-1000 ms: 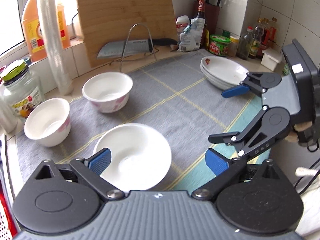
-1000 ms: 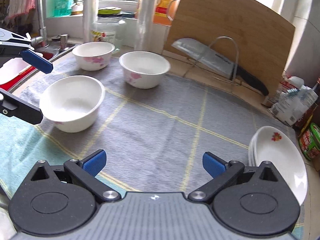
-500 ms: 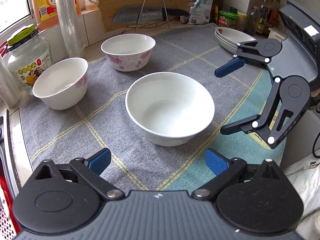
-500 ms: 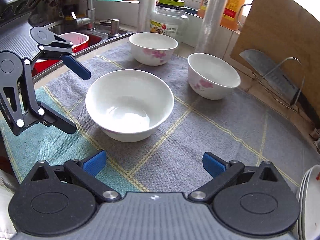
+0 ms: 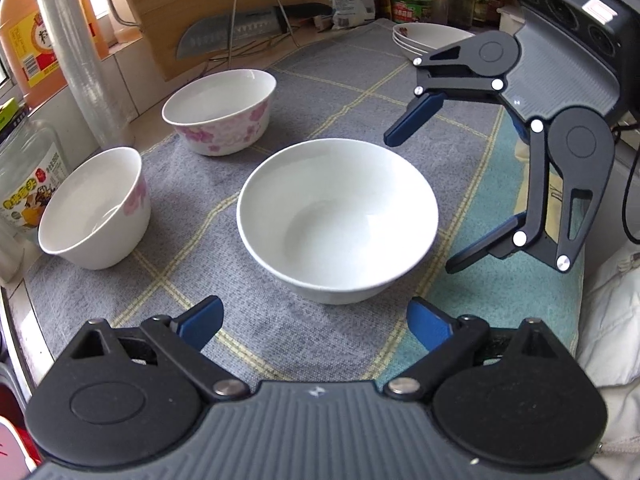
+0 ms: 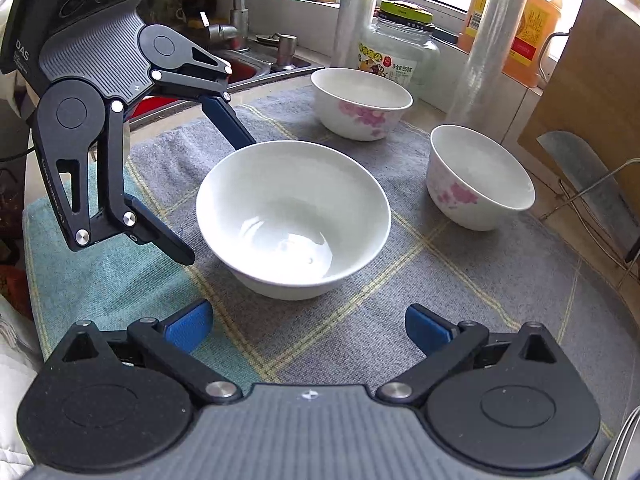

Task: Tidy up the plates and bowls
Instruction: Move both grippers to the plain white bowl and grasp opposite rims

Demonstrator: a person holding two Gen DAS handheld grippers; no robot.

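Both the left tool [image 5: 314, 322] and right tool [image 6: 308, 326] hang spread and empty just short of the plain bowl [image 5: 338, 220], with two flowered bowls [image 5: 220, 112] beyond unstacked, so organizing has barely begun.

A plain white ceramic bowl [image 5: 338, 220] sits on a grey woven mat [image 5: 248, 332] with pale yellow grid lines; beyond the bowl, two white bowls [image 5: 220, 112] carry pink blossom prints.
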